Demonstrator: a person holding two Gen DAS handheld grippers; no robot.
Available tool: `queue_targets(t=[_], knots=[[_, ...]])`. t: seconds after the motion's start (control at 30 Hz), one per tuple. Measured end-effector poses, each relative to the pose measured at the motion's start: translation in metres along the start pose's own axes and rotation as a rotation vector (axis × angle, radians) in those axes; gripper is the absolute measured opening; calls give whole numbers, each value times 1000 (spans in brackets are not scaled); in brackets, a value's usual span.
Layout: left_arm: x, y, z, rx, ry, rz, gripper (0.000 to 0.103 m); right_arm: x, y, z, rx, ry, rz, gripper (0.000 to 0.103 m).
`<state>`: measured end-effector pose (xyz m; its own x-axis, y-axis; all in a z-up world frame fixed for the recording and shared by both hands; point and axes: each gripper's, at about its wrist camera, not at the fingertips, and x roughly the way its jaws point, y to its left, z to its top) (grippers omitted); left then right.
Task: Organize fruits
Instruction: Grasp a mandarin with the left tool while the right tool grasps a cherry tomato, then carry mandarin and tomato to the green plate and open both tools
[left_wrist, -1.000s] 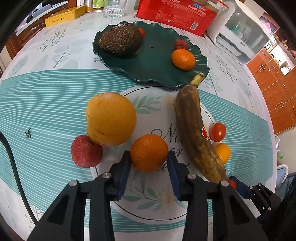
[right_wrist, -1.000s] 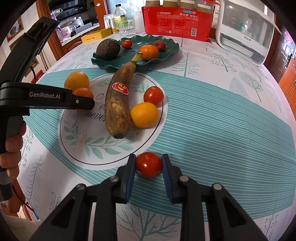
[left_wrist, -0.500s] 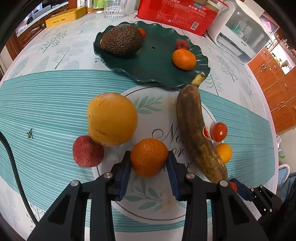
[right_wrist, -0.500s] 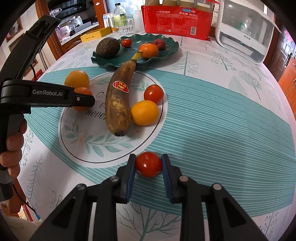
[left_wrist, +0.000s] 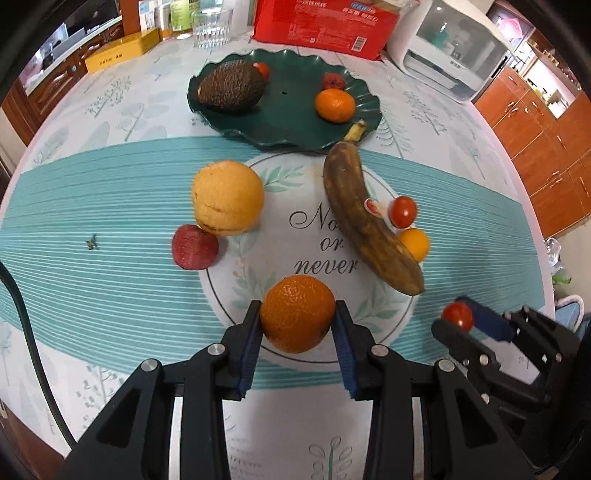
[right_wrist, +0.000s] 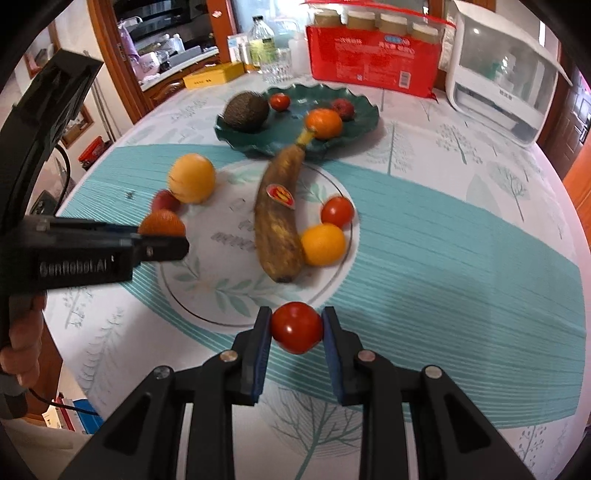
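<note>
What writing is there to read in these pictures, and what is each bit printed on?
"No... or never": tablecloth, first word partly hidden by the banana.
"GenRobot.AI", blurred: side of the left gripper.
Red package: print too small to read.
Banana's red sticker: unreadable.
Yellow box: too small.

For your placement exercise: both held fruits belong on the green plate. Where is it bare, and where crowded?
Green plate: bare in the middle and front, between the avocado and the tangerine. Crowded along the back rim, and the front right, where the banana stem reaches the rim.
</note>
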<state>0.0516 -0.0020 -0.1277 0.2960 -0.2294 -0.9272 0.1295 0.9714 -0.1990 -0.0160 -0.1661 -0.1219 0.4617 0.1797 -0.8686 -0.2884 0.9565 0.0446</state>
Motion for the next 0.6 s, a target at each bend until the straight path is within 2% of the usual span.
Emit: queue_targets(t=[0.27,0.4,0.6], knots=[[-46,-8,26,47,-74,21,36,-32,12,47,-61,-88,10,27],[-74,-14,51,103,-129,46,36,-51,12,84,-87,-128,-16,27],[-103,-17,93,129,-180,51,36,-71,2,145,-64,-168,-19,27]])
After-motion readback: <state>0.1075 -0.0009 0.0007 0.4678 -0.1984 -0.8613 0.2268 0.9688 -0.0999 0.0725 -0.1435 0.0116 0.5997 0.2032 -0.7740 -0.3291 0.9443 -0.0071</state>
